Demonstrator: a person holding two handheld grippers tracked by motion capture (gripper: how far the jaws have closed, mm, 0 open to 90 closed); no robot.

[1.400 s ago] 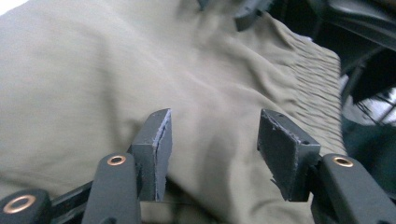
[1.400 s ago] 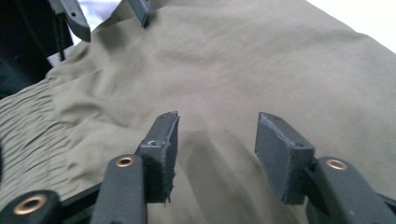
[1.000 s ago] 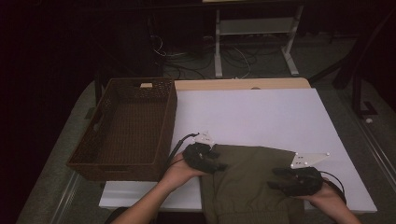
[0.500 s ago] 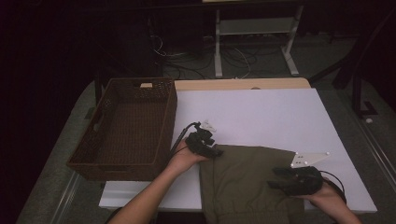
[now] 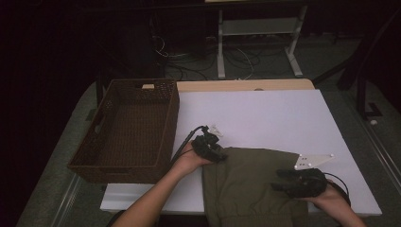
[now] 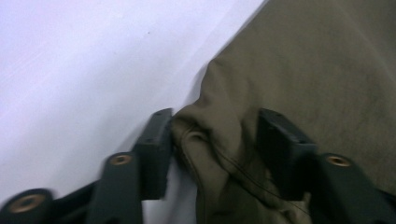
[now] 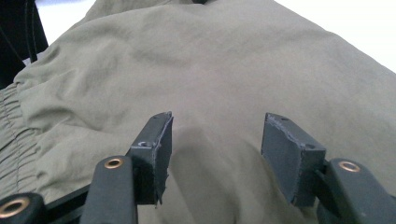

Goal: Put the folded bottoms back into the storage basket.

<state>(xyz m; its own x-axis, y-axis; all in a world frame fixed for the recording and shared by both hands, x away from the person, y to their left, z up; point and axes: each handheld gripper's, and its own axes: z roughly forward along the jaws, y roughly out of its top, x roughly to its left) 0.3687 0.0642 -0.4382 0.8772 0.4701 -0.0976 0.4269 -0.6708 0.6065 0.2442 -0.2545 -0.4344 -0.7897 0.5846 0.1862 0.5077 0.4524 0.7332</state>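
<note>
**Two claws on an olive garment at the near edge of a white tabletop**

The room is dark. One white tabletop lies on a pale wooden top whose far edge shows as a strip; grey floor runs around it, and behind it stand a white metal frame and a tangle of cables.

At the left sits one brown wicker basket, rectangular, with woven walls and a handle slot in its far end. It overlaps the tabletop's left edge.

Just right of the basket is the left claw, black, with a cable looping back from it. It is at the far left corner of the garment. In the left claw view its jaws have just been closing, and a bunched fold of the hem sits between them; the left pad touches the cloth, while the right pad seems just clear, so a firm grasp cannot be told.

The one garment is olive, smooth woven cloth, folded roughly square, with a gathered elastic band. It lies at the near edge, right of centre.

At the right, the right claw, carrying a grey three-cornered plate, rests over the garment's right side. Its jaws stand apart, released, above flat cloth.
</note>
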